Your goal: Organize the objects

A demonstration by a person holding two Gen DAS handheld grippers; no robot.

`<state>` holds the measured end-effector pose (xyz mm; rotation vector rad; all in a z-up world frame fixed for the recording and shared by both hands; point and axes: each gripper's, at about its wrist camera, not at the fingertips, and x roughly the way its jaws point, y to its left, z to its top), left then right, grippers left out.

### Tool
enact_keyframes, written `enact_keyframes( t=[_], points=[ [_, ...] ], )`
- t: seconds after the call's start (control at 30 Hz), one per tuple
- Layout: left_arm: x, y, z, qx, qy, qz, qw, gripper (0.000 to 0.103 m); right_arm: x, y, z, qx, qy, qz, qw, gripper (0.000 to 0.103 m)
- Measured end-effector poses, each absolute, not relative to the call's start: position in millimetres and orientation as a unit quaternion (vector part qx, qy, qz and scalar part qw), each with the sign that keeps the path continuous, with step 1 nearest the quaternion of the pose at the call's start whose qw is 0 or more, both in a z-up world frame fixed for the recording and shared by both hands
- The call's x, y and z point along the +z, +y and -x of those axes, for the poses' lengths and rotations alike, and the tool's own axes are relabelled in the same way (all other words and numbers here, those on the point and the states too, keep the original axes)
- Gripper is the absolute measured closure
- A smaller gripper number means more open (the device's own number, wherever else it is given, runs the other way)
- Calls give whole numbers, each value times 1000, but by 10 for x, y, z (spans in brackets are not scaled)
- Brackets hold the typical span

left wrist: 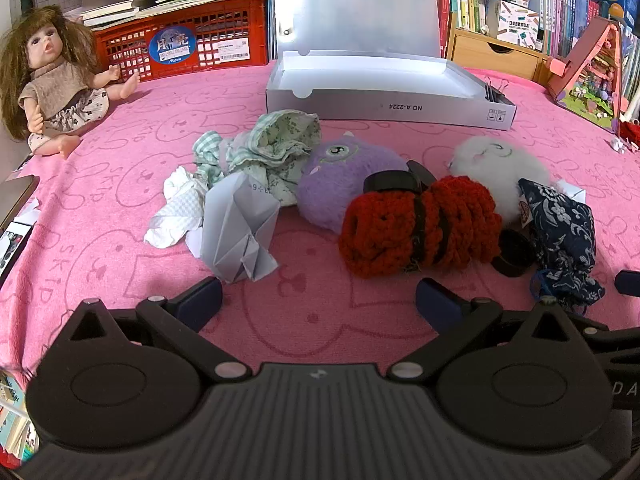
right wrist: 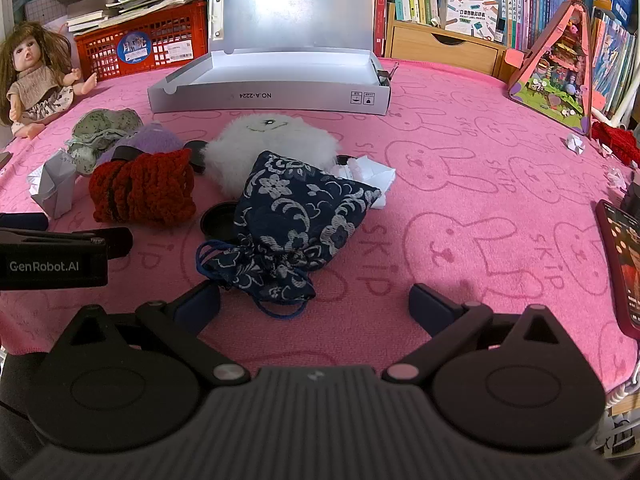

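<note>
A pile lies mid-cloth in front of an open grey file box (left wrist: 384, 110) (right wrist: 268, 102). In it are a red knitted bundle (left wrist: 420, 226) (right wrist: 144, 188), a purple plush (left wrist: 340, 184) (right wrist: 154, 138), a white plush (left wrist: 500, 164) (right wrist: 272, 140), a blue floral drawstring pouch (left wrist: 568, 236) (right wrist: 296, 224), green cloth (left wrist: 272, 152) (right wrist: 104, 128), folded grey paper (left wrist: 240, 228) (right wrist: 52, 186) and a crumpled white tissue (left wrist: 176, 212). My left gripper (left wrist: 318, 302) hovers open, nothing in it, just short of the red bundle. The right gripper (right wrist: 314, 300) is open too, empty, near the pouch's drawstring end.
A pink rabbit-print cloth (right wrist: 460, 200) covers the table. A doll (left wrist: 52, 76) sits at the back left by a red crate (left wrist: 184, 44) stacked with books. A pink triangular diorama (right wrist: 556, 76) stands back right, a phone (right wrist: 622, 256) at the right edge. Bookshelves line the back.
</note>
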<state>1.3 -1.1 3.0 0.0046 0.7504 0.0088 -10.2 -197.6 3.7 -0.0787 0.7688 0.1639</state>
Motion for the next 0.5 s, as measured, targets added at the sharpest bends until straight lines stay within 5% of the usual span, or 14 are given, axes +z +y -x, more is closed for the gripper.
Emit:
enact_keyframes(
  t=[0.5],
  points=[
    [22,-10,-8,4,364,-3,931,0,23,-1989,97,80,375,39,923,0]
  ],
)
